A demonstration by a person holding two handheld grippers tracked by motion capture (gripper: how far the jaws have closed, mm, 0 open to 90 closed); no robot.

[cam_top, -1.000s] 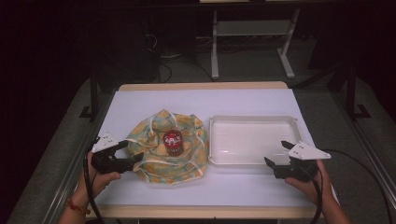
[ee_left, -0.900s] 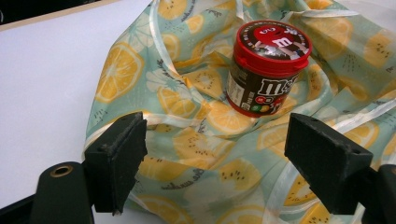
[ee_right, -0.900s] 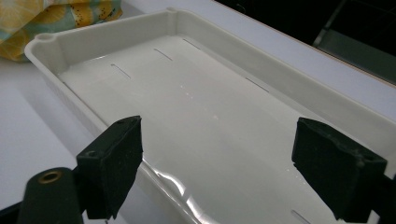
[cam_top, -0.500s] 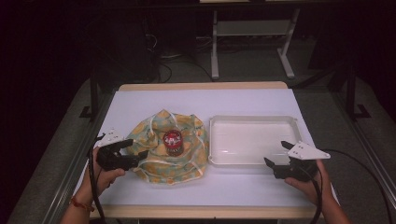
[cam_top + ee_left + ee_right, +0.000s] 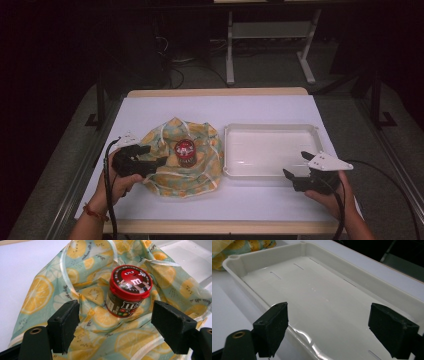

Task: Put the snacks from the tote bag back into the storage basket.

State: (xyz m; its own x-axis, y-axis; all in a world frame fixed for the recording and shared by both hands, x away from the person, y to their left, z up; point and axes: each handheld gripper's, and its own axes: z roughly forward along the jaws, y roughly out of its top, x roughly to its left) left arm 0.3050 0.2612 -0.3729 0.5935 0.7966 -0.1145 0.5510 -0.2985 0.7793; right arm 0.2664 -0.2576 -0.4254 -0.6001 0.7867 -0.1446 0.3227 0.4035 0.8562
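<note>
Looking along my left gripper (image 5: 113, 327), I see its jaws spread wide over the lemon-print cloth (image 5: 50, 290), with the red-lidded candy jar (image 5: 128, 291) standing upright on the cloth just ahead of them, untouched. From the high view, that jar (image 5: 185, 152) sits near the middle of the crumpled cloth (image 5: 200, 172) on the white bench (image 5: 165, 107), and my left gripper (image 5: 150, 156) hangs over the cloth's left edge. My right gripper (image 5: 299, 167) is wide open too, holding nothing, poised at the near right corner of the white tray (image 5: 272, 129), which lies just beside the cloth.
</note>
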